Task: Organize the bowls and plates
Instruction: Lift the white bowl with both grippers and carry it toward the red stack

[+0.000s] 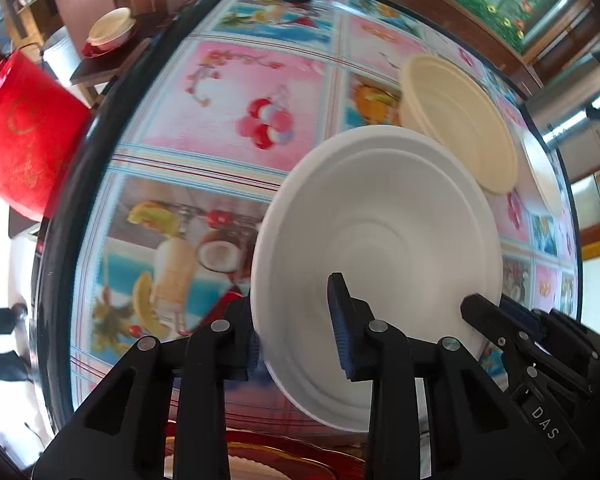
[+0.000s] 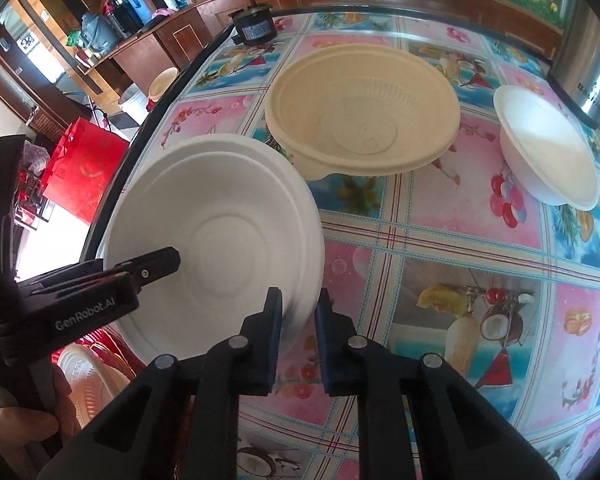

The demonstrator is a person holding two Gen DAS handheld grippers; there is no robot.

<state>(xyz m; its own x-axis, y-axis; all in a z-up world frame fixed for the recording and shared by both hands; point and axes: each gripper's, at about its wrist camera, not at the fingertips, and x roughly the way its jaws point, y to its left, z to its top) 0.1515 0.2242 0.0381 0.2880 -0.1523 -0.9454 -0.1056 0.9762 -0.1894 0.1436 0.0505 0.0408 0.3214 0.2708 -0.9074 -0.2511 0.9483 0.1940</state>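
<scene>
My left hand-held gripper point(image 1: 296, 332) and right hand-held gripper point(image 2: 299, 320) both pinch the white round paper bowl point(image 2: 216, 236); the cream ribbed plastic bowl point(image 2: 360, 112) stands just behind, perhaps touching.

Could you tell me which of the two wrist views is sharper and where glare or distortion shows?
Left wrist view: motion blur smears the patterned tablecloth and the white moulded-fibre bowl; blown-out brightness at the left edge. Right wrist view: sharper, cream ribbed bowl crisp; fisheye bends the table's dark rim.
</scene>
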